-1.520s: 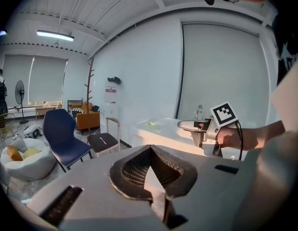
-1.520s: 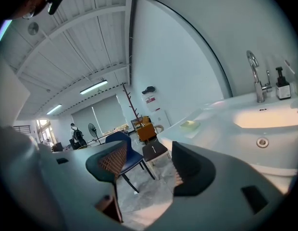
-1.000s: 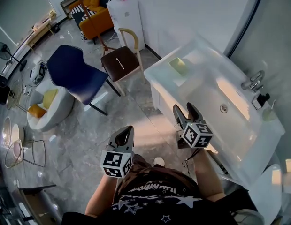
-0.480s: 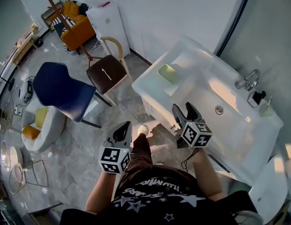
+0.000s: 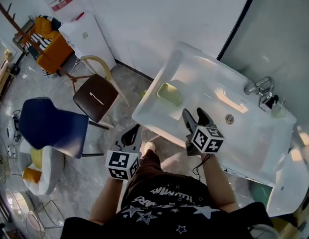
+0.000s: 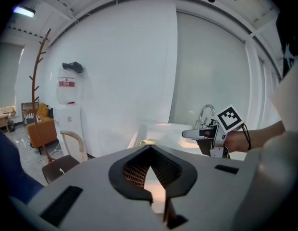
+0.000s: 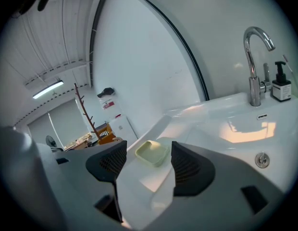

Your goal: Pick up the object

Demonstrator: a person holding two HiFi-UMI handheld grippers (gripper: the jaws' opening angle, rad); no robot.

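Observation:
A pale green soap dish [image 5: 170, 93] lies on the left end of the white sink counter [image 5: 159, 117]. My right gripper [image 5: 196, 117] hangs open over the counter's front edge, a short way right of the dish and apart from it. In the right gripper view the soap dish [image 7: 152, 153] shows between the two open jaws, farther off, and nothing is held by the right gripper [image 7: 148, 150]. My left gripper [image 5: 133, 134] is shut and empty, held over the floor just in front of the counter. In the left gripper view its jaws meet at the tips.
A chrome faucet [image 5: 254, 87] and a small pump bottle [image 5: 268, 102] stand at the basin's back, the drain [image 5: 229, 119] in the bowl. A brown wooden chair [image 5: 97, 97], a blue chair [image 5: 47, 126] and a white cabinet [image 5: 87, 36] stand on the floor to the left.
The person has stepped closer to the sink, so the counter and soap dish now lie nearer the grippers. The right gripper stays open and the left stays shut.

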